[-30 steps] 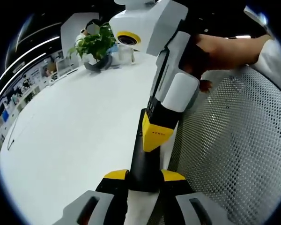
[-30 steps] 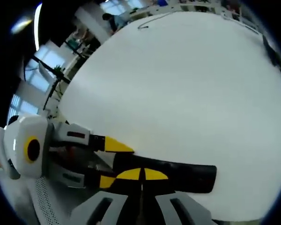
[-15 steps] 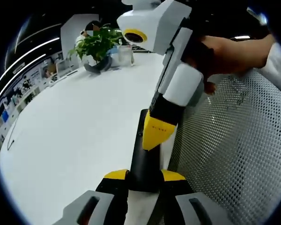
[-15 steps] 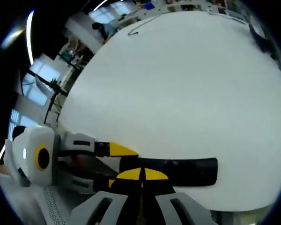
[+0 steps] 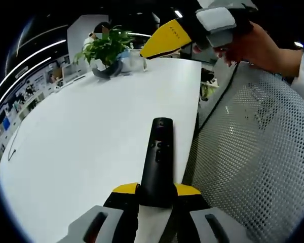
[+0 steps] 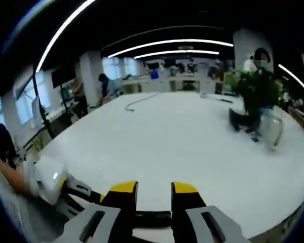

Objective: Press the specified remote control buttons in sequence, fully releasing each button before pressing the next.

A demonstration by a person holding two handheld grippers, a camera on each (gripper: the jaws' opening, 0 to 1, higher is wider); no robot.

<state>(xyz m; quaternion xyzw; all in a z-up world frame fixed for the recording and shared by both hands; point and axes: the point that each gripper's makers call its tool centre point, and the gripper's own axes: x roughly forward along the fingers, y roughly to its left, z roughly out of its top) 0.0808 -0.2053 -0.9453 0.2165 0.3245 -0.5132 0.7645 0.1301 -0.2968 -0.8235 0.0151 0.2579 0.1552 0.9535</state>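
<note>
Between left tool tips: slim black remote (matte, oblong).

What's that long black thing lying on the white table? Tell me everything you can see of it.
It is a slim black remote control, matte and plastic-looking, with a rounded far end and a small cluster of buttons near the middle of its upper face. It lies flat on the white table, close to the edge, pointing away from the left tool. Its near end sits between that tool's yellow-tipped jaws, which are closed against its sides. The right tool hangs above it, not touching.
</note>
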